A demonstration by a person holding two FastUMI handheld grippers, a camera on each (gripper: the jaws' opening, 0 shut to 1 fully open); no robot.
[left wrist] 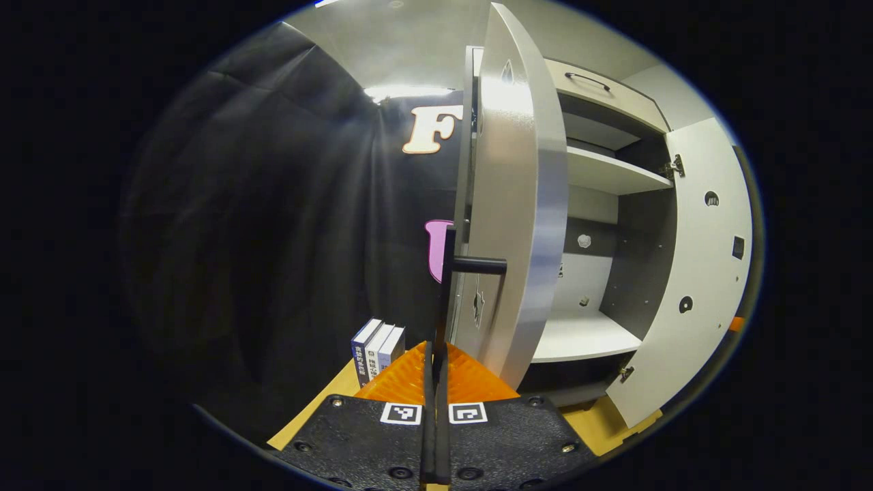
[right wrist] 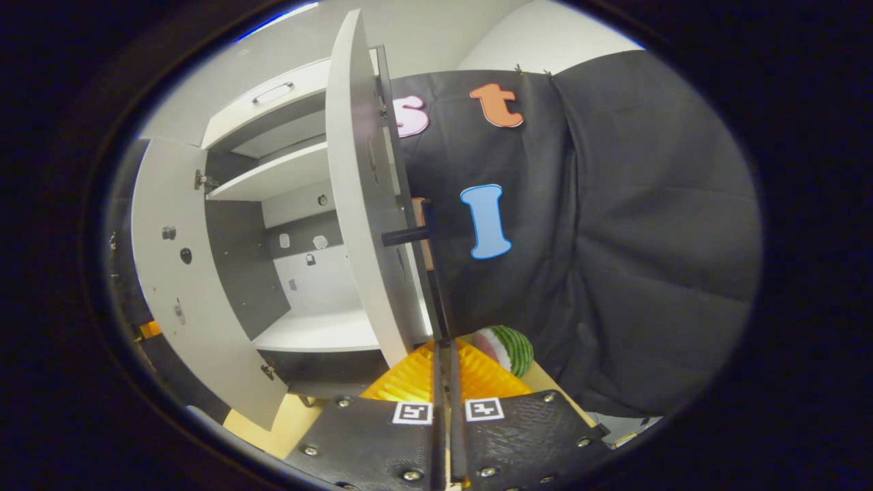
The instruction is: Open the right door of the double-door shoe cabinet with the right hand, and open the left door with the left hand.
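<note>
both tongs are pinching door handles. left tongs [left wrist: 434, 354] press together on the thin black bar handle [left wrist: 448, 273] of the left door [left wrist: 518, 204], which stands swung wide, edge-on, just right of the tongs. right tongs [right wrist: 447, 354] likewise pinch the black handle [right wrist: 431, 273] of the right door [right wrist: 361, 204], also swung wide open, just left of them. between the doors the shoe cabinet [left wrist: 614, 174] shows pale shelves and a dark back. on the wooden bench [left wrist: 320, 402], three books [left wrist: 377, 348] stand near left; a striped green ball [right wrist: 508, 348] lies near right.
</note>
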